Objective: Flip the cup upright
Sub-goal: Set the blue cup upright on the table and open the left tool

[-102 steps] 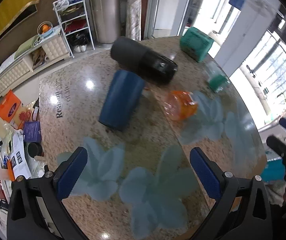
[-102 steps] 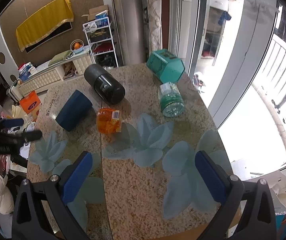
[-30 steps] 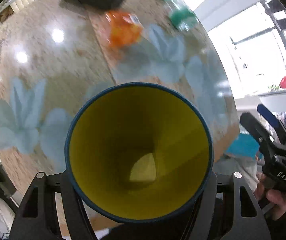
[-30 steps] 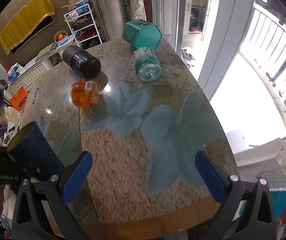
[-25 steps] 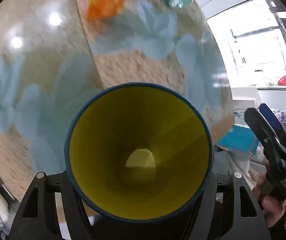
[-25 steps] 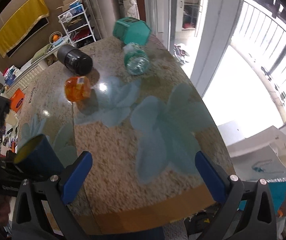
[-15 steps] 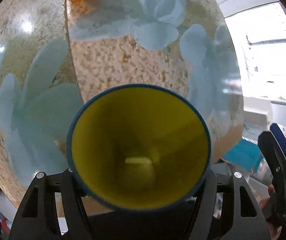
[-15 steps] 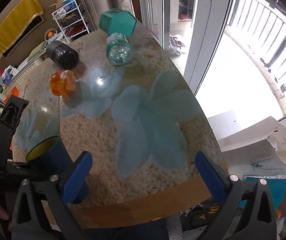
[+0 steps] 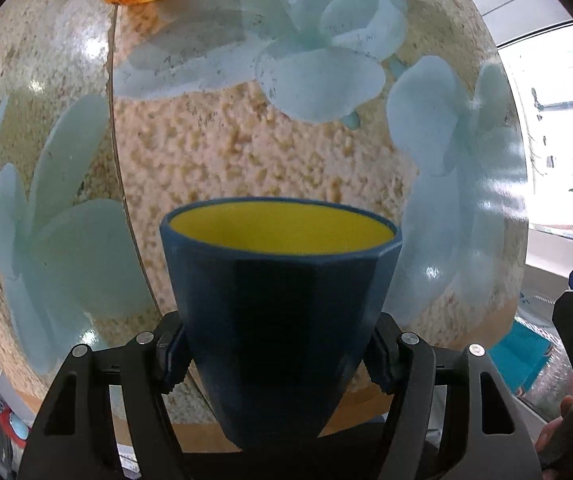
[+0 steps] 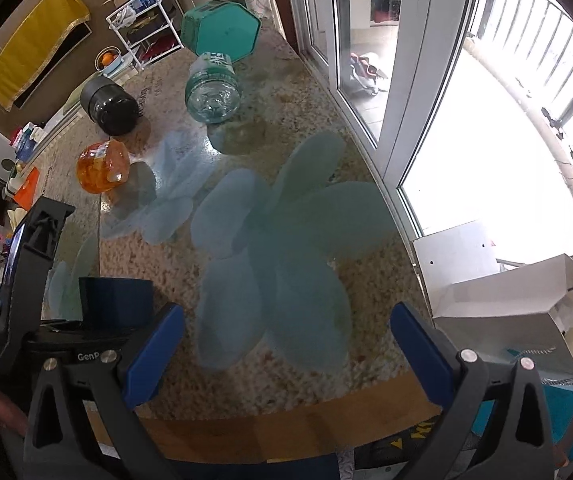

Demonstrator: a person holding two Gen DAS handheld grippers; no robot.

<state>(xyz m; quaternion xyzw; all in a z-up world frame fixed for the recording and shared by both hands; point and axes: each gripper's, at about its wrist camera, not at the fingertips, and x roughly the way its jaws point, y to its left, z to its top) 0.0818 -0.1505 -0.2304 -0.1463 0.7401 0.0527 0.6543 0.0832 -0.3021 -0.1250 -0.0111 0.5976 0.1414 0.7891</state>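
The cup (image 9: 278, 308) is dark blue outside and yellow inside. It stands mouth up near the front edge of the table (image 9: 214, 160). My left gripper (image 9: 276, 354) is shut on the cup's lower half, one pad on each side. In the right wrist view the cup (image 10: 115, 300) shows at the lower left with the left gripper's black frame around it. Whether its base touches the table is hidden. My right gripper (image 10: 286, 344) is open and empty above the table's front edge, to the right of the cup.
An orange jar (image 10: 103, 167), a black cylinder (image 10: 109, 109), a clear green bottle (image 10: 213, 88) and a teal hexagonal box (image 10: 222, 31) lie at the far side of the table. A white cardboard box (image 10: 514, 300) sits on the floor at the right.
The left gripper took hold of the lying cup, lifted it, and has tilted it from mouth toward the camera to mouth up, low by the table's front edge. The right gripper stayed open.
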